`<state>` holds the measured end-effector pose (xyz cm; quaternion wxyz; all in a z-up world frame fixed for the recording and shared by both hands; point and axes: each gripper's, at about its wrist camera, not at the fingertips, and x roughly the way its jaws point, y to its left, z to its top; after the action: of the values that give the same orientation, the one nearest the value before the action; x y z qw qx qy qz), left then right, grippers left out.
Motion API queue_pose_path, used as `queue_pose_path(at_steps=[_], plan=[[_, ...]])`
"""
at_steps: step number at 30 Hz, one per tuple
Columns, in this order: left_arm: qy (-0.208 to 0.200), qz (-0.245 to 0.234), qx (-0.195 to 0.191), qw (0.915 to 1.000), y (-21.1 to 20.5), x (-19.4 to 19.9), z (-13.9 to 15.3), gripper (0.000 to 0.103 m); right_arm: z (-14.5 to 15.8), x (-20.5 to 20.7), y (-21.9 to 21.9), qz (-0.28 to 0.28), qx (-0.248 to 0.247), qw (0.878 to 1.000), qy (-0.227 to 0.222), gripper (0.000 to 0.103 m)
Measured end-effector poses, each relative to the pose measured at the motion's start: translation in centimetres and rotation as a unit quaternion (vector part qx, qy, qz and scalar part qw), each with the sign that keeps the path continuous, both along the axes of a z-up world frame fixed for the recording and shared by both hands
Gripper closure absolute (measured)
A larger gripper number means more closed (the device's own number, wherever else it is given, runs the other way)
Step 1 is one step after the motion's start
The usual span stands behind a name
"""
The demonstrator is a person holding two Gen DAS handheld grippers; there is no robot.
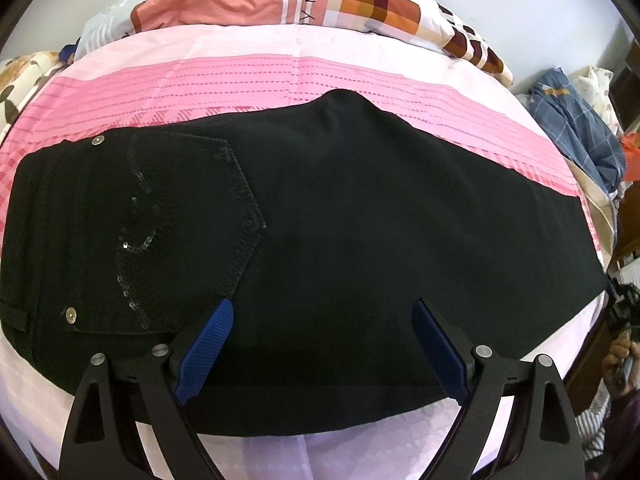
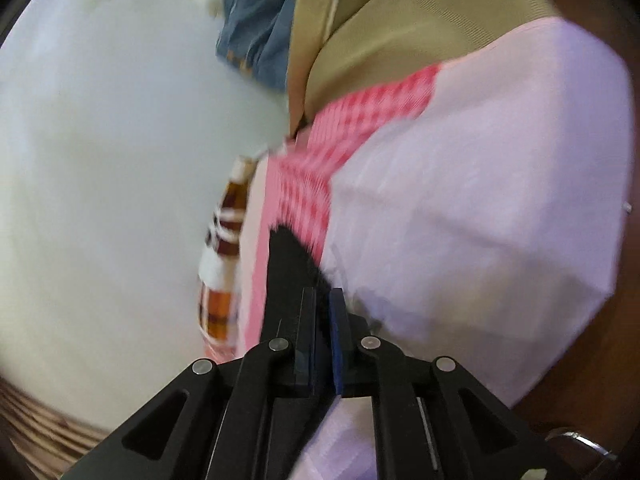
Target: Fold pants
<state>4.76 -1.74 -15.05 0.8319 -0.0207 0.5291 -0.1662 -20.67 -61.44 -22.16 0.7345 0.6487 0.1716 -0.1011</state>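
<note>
While flat on the bed (image 1: pixel 248 72), one pair of black pants (image 1: pixel 340 208); left fingers (image 1: pixel 218 324) spread, right fingers (image 2: pixel 339 320) pinching it.

Left wrist view: you get sharp, evenly lit footage under soft daylight-like light with no hard glare. The black pants (image 1: pixel 320 240) swallow detail; only the pocket sequins and two rivets catch small highlights. A faint shadow sits under the near hem on the pink sheet (image 1: pixel 256 76). Fisheye bending bows the bed outward, and dark vignette corners frame the circle.

Right wrist view: you get heavy motion blur across the whole frame; the checked band of the sheet and the patterned quilt (image 2: pixel 224 240) smear into streaks. The pale wall (image 2: pixel 100 160) reads flat and bright. Only the right gripper (image 2: pixel 322 300) stays fairly crisp. Edges darken and warp.
</note>
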Motion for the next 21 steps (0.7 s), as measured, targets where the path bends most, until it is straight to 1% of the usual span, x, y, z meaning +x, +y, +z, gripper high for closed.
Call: queue_pose_path(at_steps=[2, 3, 5, 7, 9, 11, 12, 14, 16, 21], plan=[[-0.001, 0.001, -0.009, 1.0, 0.2, -0.1, 0.1, 0.012, 0.4, -0.7, -0.1, 0.005, 0.0, 1.0, -0.009, 0.093], [-0.001, 0.002, -0.011, 0.9999, 0.2, -0.1, 0.2, 0.012, 0.7, -0.8, 0.1, 0.015, -0.007, 1.0, -0.002, 0.092], [0.0, 0.002, -0.019, 0.9998, 0.3, -0.2, 0.2, 0.012, 0.9, -0.5, 0.4, 0.028, -0.015, 0.999, 0.003, 0.085], [-0.002, 0.004, -0.027, 0.9996, 0.4, -0.3, 0.3, 0.012, 0.8, -0.3, 0.5, 0.028, -0.016, 0.999, 0.01, 0.072], [-0.003, 0.003, -0.029, 0.9996, 0.3, -0.4, 0.4, 0.012, 0.4, 0.5, 0.7, 0.035, -0.013, 0.999, 0.014, 0.067], [-0.008, 0.002, -0.027, 0.9996, 0.3, -0.6, 0.7, 0.012, 0.5, 1.5, 1.0, 0.043, -0.026, 0.998, 0.023, 0.067], [-0.011, 0.002, -0.028, 0.9996, 0.4, -0.6, 0.8, 0.012, 0.6, 1.3, 1.1, 0.047, -0.031, 0.998, 0.025, 0.067], [-0.012, 0.003, -0.03, 0.9995, 0.3, -0.7, 0.9, 0.012, 1.1, 2.3, 1.5, 0.06, -0.045, 0.996, 0.043, 0.066], [-0.01, 0.004, -0.032, 0.9994, 0.2, -0.7, 0.8, 0.012, 1.1, 2.7, 1.9, 0.069, -0.043, 0.996, 0.041, 0.061], [-0.011, -0.001, -0.032, 0.9994, 0.1, -0.9, 1.0, 0.012, 0.9, 4.0, 3.4, 0.098, -0.045, 0.993, 0.041, 0.06]])
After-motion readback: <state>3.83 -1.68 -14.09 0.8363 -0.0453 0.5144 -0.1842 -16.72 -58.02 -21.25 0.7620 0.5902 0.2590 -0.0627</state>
